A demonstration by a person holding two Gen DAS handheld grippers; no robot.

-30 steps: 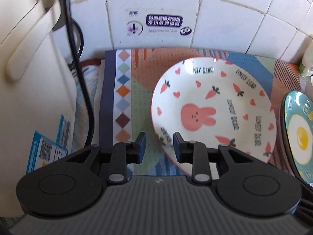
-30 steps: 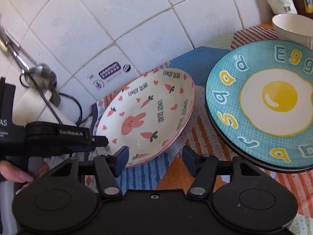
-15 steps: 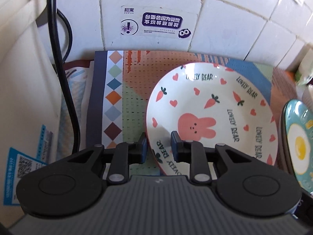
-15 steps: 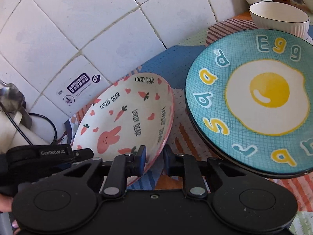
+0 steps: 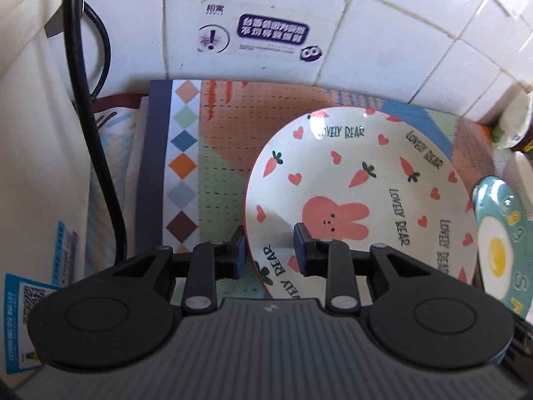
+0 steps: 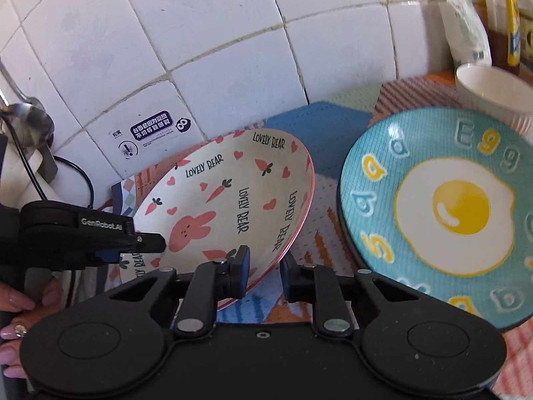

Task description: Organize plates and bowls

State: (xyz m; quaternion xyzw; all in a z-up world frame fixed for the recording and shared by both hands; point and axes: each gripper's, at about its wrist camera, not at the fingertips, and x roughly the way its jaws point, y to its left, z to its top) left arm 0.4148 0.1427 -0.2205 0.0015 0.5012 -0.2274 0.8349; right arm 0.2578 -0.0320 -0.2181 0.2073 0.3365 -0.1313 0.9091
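- Between the fingers of the left gripper sat the near-left rim of the bunny plate; one finger was outside the rim and one over the plate's face, with a narrow gap showing, so the grip looked loose or not yet closed.
- Right gripper straddled the same plate's rim on its other side, jaws narrow; whether they pinched it I could not tell.
- Plate was tilted, its right edge raised off the patterned mat, its face toward both grippers.
- Egg plate lay flat just right of the right gripper, close beside the bunny plate; the right hand was nearer to it.
- White bowl stood beyond the egg plate, by the tiled wall.
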